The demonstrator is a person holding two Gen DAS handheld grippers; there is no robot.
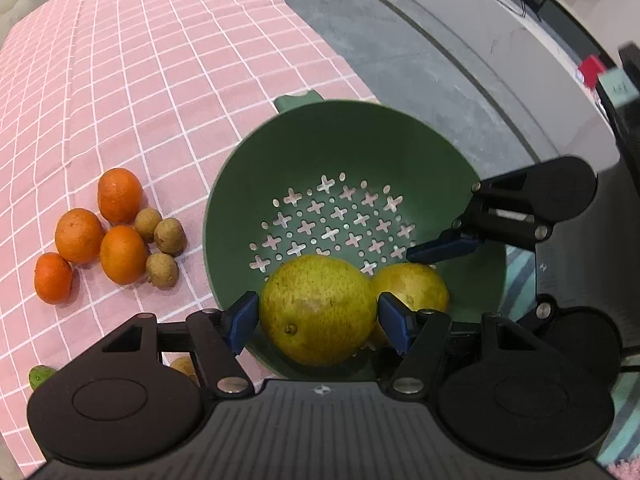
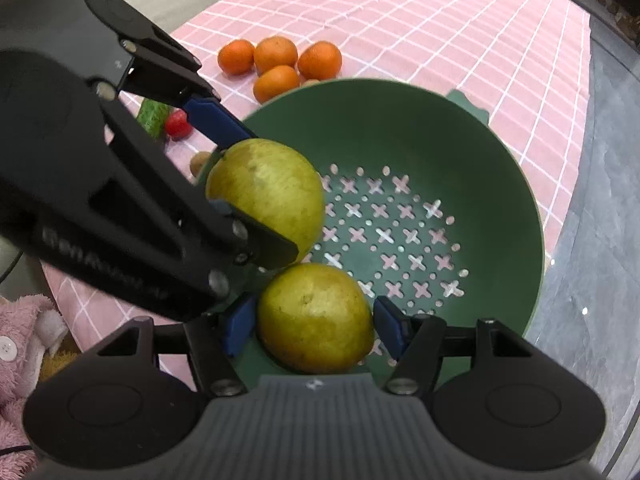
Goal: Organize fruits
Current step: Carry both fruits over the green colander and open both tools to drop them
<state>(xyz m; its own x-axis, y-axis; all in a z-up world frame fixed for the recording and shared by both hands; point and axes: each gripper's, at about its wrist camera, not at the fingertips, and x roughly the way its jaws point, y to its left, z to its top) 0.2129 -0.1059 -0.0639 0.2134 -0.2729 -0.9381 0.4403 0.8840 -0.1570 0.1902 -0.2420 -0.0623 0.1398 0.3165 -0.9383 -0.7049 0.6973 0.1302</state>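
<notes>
A green colander (image 1: 400,144) stands on the pink checked cloth near the table's edge. In the left wrist view my left gripper (image 1: 319,318) is shut on a yellow-green pear (image 1: 316,304), blue pads against both its sides, low at the colander's near wall. Behind it lies a second pear (image 1: 416,286), with one blue finger (image 1: 444,249) of the right gripper beside it. In the right wrist view my right gripper (image 2: 315,326) is shut on that second pear (image 2: 316,312) inside the colander (image 2: 460,152). The left gripper (image 2: 256,192) comes in from the upper left, holding its pear (image 2: 276,188).
Several oranges (image 1: 120,240) and small brown fruits (image 1: 168,236) lie on the cloth (image 1: 160,80) left of the colander. A cucumber (image 2: 154,116) and a red tomato (image 2: 178,124) lie nearer the front. The table's edge and grey floor (image 1: 420,60) run past the colander's right.
</notes>
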